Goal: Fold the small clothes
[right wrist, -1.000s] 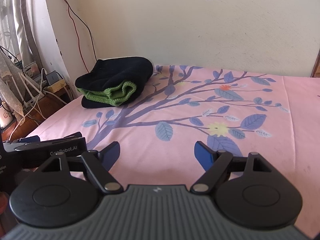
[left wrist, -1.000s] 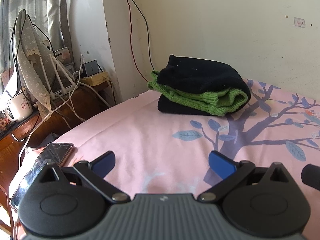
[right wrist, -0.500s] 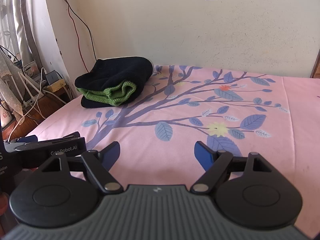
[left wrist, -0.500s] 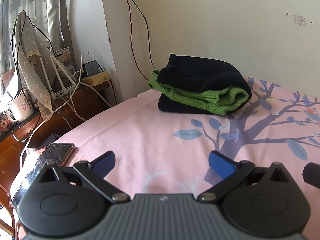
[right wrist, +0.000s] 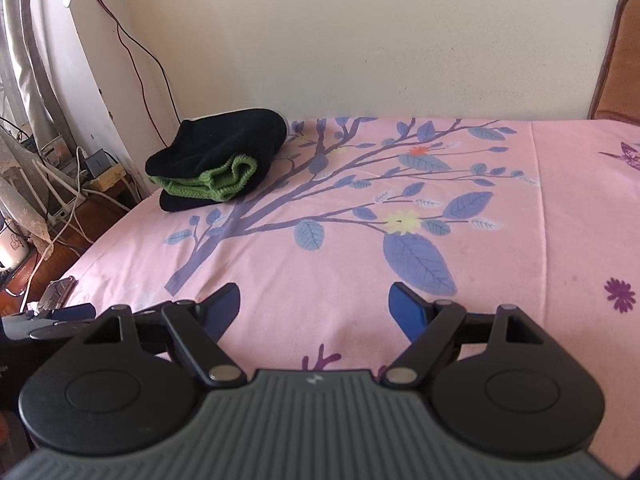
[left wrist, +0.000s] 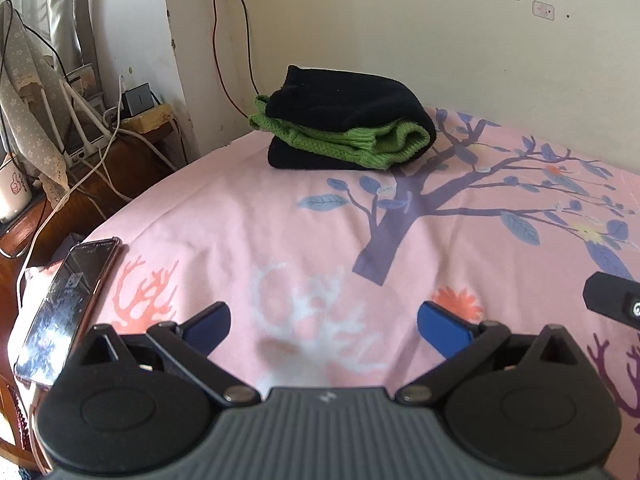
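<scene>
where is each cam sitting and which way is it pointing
Left wrist: rides the left gripper low over the pink bedsheet, facing the folded black and green clothes by the wall; open jaws show, and the right gripper's edge.
Right wrist: rides the right gripper, facing the wall across the bed; open jaws show, with the left gripper lower left.
Shared: clothes, bedsheet, phone.

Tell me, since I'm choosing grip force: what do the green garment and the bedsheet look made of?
Green garment: apparently chunky knit yarn, matte, with visible ribbing and open stitches. Bedsheet: likely thin woven cotton or blend, matte, printed, softly wrinkled.
</scene>
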The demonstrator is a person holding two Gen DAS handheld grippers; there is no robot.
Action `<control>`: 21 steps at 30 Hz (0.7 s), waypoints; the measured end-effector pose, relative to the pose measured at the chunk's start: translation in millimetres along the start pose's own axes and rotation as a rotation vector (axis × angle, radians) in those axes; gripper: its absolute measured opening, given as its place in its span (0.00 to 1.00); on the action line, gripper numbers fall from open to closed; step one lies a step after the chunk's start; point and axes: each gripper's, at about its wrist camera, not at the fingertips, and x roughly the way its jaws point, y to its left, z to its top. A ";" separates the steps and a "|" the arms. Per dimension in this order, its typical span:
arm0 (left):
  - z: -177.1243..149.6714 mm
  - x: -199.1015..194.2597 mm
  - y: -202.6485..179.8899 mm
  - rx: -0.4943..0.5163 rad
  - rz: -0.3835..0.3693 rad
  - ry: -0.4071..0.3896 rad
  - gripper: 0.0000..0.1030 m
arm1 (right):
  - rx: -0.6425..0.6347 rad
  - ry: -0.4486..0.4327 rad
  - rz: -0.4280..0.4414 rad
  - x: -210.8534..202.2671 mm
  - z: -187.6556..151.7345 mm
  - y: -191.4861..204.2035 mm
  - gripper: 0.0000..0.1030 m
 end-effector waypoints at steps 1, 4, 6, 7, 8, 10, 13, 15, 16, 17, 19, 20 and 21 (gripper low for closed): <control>-0.8 -4.0 -0.3 -0.002 0.008 0.004 1.00 | -0.008 -0.010 -0.002 -4.9 -0.1 1.7 0.81; -2.4 -10.1 -1.3 0.007 0.025 0.038 1.00 | -0.028 -0.031 -0.003 -16.0 -1.3 6.7 0.81; -4.1 -14.0 -0.6 0.002 0.016 0.055 1.00 | -0.038 -0.035 0.002 -19.8 -2.3 9.6 0.82; -5.0 -16.2 0.3 -0.004 0.007 0.061 1.00 | -0.040 -0.035 0.006 -20.9 -3.0 11.0 0.82; -5.6 -18.1 1.3 -0.012 -0.001 0.069 1.00 | -0.039 -0.034 0.008 -21.5 -3.4 12.0 0.82; -6.9 -21.1 2.6 -0.027 -0.011 0.082 1.00 | -0.039 -0.030 0.008 -21.8 -4.0 13.6 0.82; -9.0 -25.8 2.7 -0.035 -0.015 0.084 1.00 | -0.041 -0.027 0.007 -23.1 -4.9 16.9 0.82; -10.2 -27.2 1.6 -0.032 -0.015 0.087 1.00 | -0.038 -0.026 0.009 -24.6 -5.7 18.0 0.82; -10.8 -27.5 1.2 -0.033 -0.015 0.090 1.00 | -0.036 -0.025 0.012 -25.1 -5.9 18.5 0.82; -11.1 -27.7 1.2 -0.035 -0.014 0.093 1.00 | -0.037 -0.024 0.013 -25.7 -6.4 19.6 0.82; -12.3 -28.6 0.8 -0.038 -0.012 0.100 1.00 | -0.039 -0.022 0.010 -25.9 -7.3 20.9 0.82; -12.9 -28.9 0.3 -0.038 -0.011 0.103 1.00 | -0.038 -0.021 0.009 -25.8 -7.7 21.1 0.82; -13.3 -29.3 0.0 -0.035 -0.012 0.106 1.00 | -0.035 -0.019 0.010 -25.8 -8.3 21.3 0.82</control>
